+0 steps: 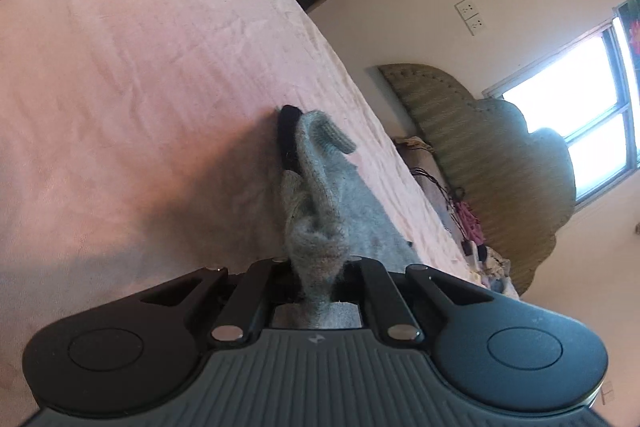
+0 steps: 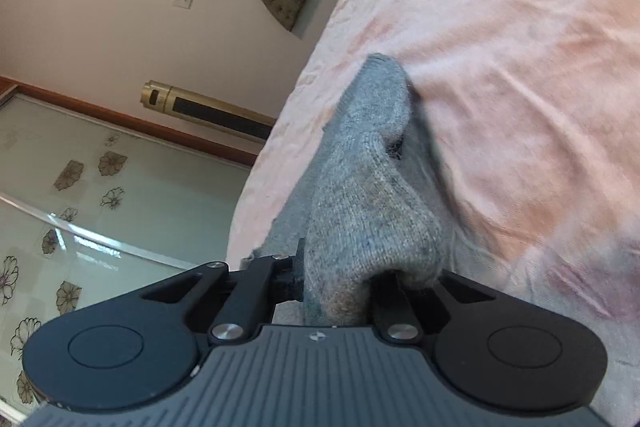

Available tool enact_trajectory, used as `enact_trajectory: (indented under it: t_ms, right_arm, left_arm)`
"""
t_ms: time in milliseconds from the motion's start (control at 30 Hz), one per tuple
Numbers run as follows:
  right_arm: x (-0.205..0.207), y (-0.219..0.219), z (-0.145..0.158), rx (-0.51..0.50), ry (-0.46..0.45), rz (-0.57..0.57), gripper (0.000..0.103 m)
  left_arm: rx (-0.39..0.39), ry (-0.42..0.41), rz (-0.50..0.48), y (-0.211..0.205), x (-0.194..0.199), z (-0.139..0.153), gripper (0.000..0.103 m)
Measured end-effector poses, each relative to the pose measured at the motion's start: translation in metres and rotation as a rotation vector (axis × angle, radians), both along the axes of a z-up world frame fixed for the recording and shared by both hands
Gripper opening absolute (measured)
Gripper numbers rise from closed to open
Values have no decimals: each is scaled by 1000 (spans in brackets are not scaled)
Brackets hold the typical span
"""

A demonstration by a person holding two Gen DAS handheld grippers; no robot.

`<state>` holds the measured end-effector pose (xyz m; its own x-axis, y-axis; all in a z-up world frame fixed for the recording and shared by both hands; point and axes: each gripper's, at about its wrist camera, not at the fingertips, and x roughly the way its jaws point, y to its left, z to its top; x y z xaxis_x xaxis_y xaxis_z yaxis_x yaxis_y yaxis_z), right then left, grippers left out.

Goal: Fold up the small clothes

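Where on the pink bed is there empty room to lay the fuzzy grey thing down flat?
Plenty: the pink sheet lies bare from the grey knit out to the bed's far edge. In the right wrist view it is also bare beyond the knit. It is crowded by the green headboard, where cables and small things pile up.

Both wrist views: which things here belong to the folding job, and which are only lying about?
Belong to the job:
- grey knitted garment
- left tongs, shut on it
- right tongs, shut on it
- pink bedsheet under it

Only lying about:
- headboard
- gold tower appliance
- wall sockets
- window
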<state>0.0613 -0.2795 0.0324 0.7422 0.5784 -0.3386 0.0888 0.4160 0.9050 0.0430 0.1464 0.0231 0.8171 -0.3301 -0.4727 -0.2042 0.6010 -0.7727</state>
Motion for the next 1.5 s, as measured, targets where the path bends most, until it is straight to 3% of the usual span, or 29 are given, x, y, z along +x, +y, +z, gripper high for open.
enact_trajectory:
  t_ms: [200, 267, 333, 400, 467, 500, 533, 567, 667, 800, 833, 867, 900, 967, 1000, 1067, 1100, 1200, 1300, 1400, 1500]
  right_arm:
    - [-33, -11, 24, -12, -33, 97, 14]
    - [-57, -21, 23, -17, -5, 120, 14]
    - [-84, -33, 14, -39, 58, 126, 14]
    - [-106, -42, 6, -114, 127, 147, 21]
    - [-124, -57, 8, -182, 173, 113, 44]
    - [-128, -66, 15, -206, 162, 90, 49]
    - [-129, -73, 27, -238, 124, 60, 52]
    - [-124, -77, 40, -267, 76, 49, 52]
    - [-85, -65, 72, -355, -44, 102, 55]
    - [-8, -21, 76, -447, -122, 220, 56]
    - [12, -9, 70, -473, -119, 237, 58]
    - [29, 3, 63, -498, -110, 244, 58]
    - [44, 14, 55, -540, -97, 261, 58]
    - [66, 37, 36, -696, -61, 269, 58]
    - [72, 45, 26, -764, -54, 264, 58]
    - [64, 48, 16, -795, -132, 226, 60]
    - [62, 46, 13, -786, -153, 213, 60]
    - [55, 35, 7, -713, -180, 182, 61]
    - [58, 22, 4, -624, -176, 171, 61]
    - [56, 18, 2, -590, -175, 160, 61]
    - [59, 24, 3, -617, -176, 161, 61]
  left_arm:
    - [-42, 0, -102, 10, -44, 10, 4]
    - [23, 45, -123, 15, -64, 4, 4]
    - [154, 95, -159, 19, -81, -5, 8]
    - [289, 132, -160, 22, -91, -4, 16]
    - [424, 111, -116, 27, -95, 11, 39]
    - [482, 75, -94, 26, -92, 21, 47]
    - [558, 28, -82, 24, -85, 33, 66]
    - [644, -27, -83, 16, -72, 44, 72]
    - [870, -127, -154, -19, -18, 58, 71]
    - [1009, -47, -290, -63, 79, 35, 70]
    - [1016, 33, -308, -70, 104, 22, 56]
    - [1008, 124, -327, -73, 126, 10, 24]
    - [970, 170, -342, -73, 140, 2, 15]
    - [977, 133, -349, -77, 150, 3, 5]
    - [996, 135, -358, -80, 154, 4, 5]
    - [1076, 112, -361, -82, 158, 2, 4]
    - [1124, 126, -356, -80, 162, -3, 4]
    - [1124, 103, -339, -71, 163, -8, 4]
    - [1088, 93, -288, -69, 153, -4, 8]
    - [1053, 95, -186, -68, 131, 9, 20]
    - [876, 31, -181, -72, 101, 20, 46]
